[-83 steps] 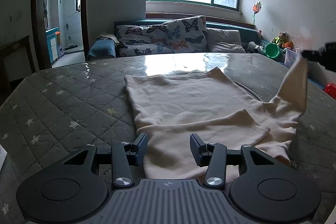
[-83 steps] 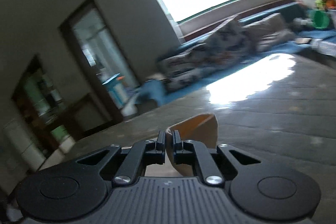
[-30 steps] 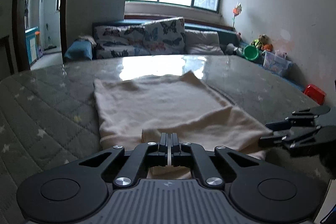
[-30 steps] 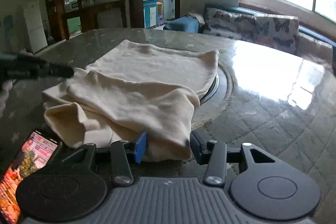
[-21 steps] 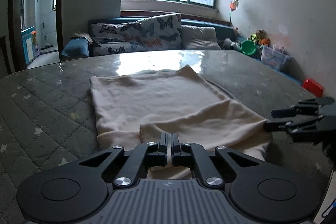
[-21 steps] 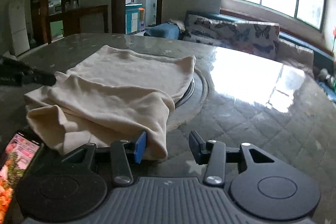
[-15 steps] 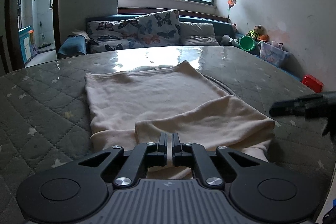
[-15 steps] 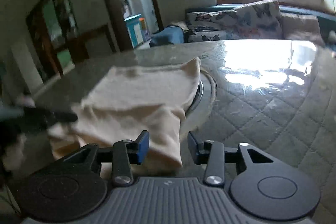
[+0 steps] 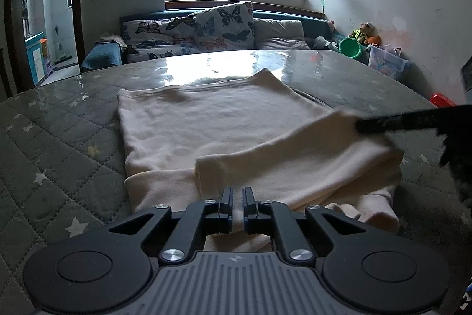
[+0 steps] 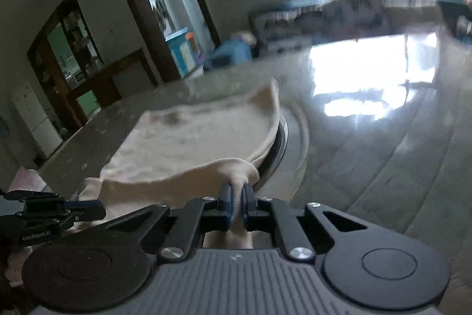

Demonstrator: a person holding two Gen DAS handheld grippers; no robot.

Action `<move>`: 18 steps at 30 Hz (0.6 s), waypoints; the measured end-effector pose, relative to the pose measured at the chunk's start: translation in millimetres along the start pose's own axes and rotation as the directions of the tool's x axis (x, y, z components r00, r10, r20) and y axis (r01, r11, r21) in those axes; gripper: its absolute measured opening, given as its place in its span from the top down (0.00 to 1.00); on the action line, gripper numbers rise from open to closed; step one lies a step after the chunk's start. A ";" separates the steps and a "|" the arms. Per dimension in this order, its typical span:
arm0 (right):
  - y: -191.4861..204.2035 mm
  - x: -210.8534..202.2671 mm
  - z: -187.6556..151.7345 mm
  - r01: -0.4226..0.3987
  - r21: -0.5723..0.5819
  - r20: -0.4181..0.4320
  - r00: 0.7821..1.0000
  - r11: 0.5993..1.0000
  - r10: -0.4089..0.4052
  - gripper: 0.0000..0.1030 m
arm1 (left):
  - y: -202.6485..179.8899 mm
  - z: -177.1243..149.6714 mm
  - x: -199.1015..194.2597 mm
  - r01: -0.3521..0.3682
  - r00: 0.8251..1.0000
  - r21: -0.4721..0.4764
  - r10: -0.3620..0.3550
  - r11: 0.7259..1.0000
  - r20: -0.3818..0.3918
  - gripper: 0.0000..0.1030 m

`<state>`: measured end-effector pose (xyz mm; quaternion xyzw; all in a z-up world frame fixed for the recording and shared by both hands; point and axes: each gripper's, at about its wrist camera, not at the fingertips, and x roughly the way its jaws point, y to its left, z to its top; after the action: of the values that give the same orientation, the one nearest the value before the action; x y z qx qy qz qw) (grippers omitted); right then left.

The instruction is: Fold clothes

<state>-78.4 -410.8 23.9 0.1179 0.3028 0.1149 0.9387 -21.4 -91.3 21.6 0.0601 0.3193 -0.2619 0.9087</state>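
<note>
Both the left claw (image 9: 237, 198) and right claw (image 10: 237, 197) pinch the cream knit garment's (image 9: 212, 120) near edge, so uneven lifting could skew the fold on the glossy quilted worktop (image 9: 53, 138).

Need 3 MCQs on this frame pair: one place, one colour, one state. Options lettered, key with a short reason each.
1. Where does the green bucket sit?
A. On the table beside the garment
B. At the far right, by the wall near the sofa's end
C. In the doorway on the left

2. What colour is the garment on the table?
A. Cream
B. Dark blue
C. Red

3. How does the right gripper stand?
A. Wide open above bare table
B. Open with nothing near it
C. Shut on a fold of the garment

Key:
1 B, the bucket lies beyond the table's far edge, next to the soft toys by the right wall.
2 A, the cloth is pale cream in both views.
3 C, the right wrist view shows fabric pinched between the closed fingers.
</note>
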 end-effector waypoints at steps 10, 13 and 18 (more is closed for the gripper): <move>-23.7 3.1 5.1 0.078 0.070 -0.016 0.997 0.994 -0.077 0.88 | -6.6 1.4 2.0 -0.012 1.000 0.044 0.012 0.999 -0.004 0.90; -17.7 12.4 9.5 0.041 0.028 -0.016 0.999 0.999 -0.040 0.88 | -8.5 3.9 2.0 -0.014 1.000 0.048 0.014 0.999 -0.002 0.88; -6.4 31.7 5.5 0.097 -0.105 -0.034 0.994 0.990 -0.101 0.82 | -10.0 1.2 3.0 -0.015 1.000 0.064 0.016 0.998 -0.009 0.88</move>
<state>-49.1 -408.6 9.1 0.0516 0.3205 0.0859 0.9419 -23.9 -101.4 21.3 0.0929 0.3145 -0.2649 0.9068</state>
